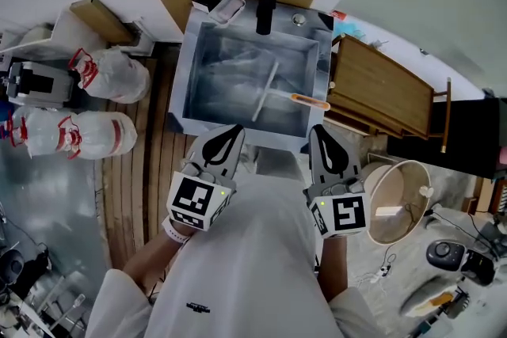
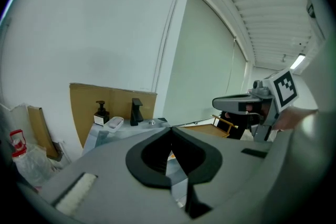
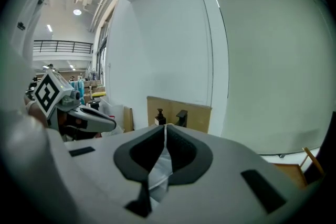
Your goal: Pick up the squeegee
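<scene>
Sink (image 1: 188,59) basin holds the squeegee (image 1: 309,100) just beyond the right gripper (image 1: 317,131). It and the left gripper (image 1: 232,129) are closed and empty, so reaching in unopened would likely shove it.

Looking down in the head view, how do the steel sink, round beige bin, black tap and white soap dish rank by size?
1. Steel sink
2. Round beige bin
3. Black tap and white soap dish: they look about alike.

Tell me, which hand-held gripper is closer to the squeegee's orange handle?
The right hand-held gripper: its tip sits just below the squeegee's orange handle, while the left hand-held gripper is farther aside.
</scene>
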The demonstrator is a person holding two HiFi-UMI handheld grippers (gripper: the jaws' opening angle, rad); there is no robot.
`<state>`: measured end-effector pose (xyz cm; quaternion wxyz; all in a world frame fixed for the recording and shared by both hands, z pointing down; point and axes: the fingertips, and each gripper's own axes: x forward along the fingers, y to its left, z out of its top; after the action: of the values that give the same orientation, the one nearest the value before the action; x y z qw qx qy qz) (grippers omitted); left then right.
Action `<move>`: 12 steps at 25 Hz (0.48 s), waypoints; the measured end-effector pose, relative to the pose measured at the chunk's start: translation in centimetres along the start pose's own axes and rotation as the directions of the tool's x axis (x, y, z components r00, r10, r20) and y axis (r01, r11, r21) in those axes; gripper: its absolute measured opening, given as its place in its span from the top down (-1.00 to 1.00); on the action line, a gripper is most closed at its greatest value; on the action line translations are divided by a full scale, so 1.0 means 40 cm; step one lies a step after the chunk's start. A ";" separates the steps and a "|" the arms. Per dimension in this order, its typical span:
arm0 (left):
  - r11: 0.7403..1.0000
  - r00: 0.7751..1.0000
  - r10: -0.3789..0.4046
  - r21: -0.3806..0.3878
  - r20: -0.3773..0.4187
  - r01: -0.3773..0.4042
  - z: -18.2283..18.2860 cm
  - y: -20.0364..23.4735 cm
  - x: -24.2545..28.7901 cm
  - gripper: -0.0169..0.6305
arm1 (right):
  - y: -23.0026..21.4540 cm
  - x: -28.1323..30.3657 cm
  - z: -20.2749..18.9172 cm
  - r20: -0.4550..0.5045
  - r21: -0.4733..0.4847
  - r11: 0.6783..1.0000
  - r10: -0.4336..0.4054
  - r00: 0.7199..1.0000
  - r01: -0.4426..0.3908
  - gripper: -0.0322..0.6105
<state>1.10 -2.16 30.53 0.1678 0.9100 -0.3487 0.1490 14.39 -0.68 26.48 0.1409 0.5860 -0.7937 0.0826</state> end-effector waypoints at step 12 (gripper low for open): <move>0.997 0.999 0.031 -0.067 -0.015 -0.032 -0.044 0.019 0.042 0.93 | 0.015 0.096 -0.054 -0.110 -0.073 0.983 0.160 0.981 -0.169 0.88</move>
<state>1.48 -2.95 32.92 0.1983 0.8971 -0.3666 0.1463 13.05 -3.36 29.77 0.1985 0.5069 -0.8338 0.0916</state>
